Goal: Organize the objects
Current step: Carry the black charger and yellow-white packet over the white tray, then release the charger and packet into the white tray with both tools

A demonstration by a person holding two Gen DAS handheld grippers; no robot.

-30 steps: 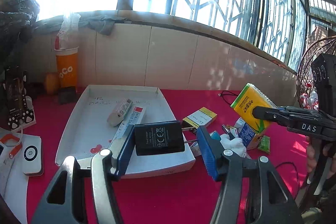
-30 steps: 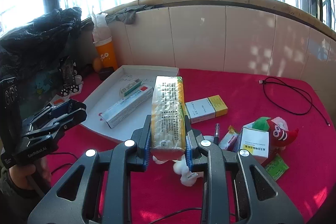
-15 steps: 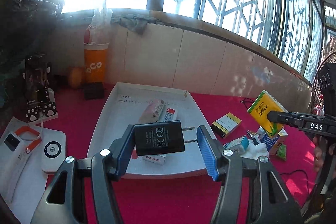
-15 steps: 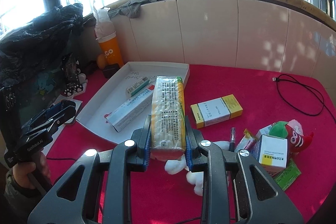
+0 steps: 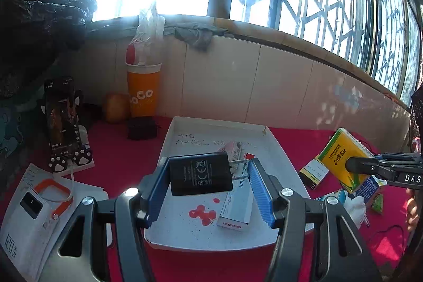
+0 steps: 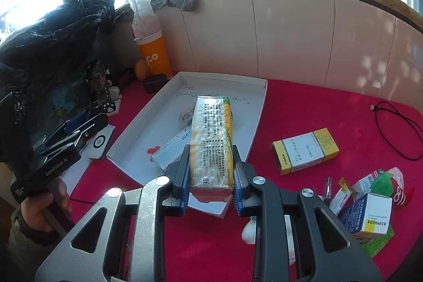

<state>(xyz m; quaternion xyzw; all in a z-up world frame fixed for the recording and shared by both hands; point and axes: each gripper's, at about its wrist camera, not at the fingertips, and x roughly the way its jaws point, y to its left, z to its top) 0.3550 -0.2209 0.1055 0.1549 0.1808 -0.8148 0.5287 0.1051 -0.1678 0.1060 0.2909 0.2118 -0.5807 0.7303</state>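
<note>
The left gripper has its ribbed blue finger pads spread; the matte black rectangular plastic charger sits against the left pad, and its two metal prongs point toward the right pad without clearly reaching it, so whether it is truly clamped cannot be told. The right gripper has its pads pressed on both long sides of a long yellow box wrapped in glossy, crinkled clear film, which juts forward past the fingertips.

Under and ahead of both pairs of fingers spreads the red cloth table, soft and matte. On it, just beyond the left fingertips and below the charger, lies a shallow white cardboard tray with low folded walls, handwriting and red dots on its floor. Inside the tray, below the right pad of the left gripper, rests a long white carton with blue print; farther ahead lies a small pinkish pack.

Far ahead and left of the left fingers, an orange paper cup stands by the tiled wall. Right of the right gripper's fingers lies a flat yellow-and-white cardboard box, and farther right a thin black cable loops on the cloth.
</note>
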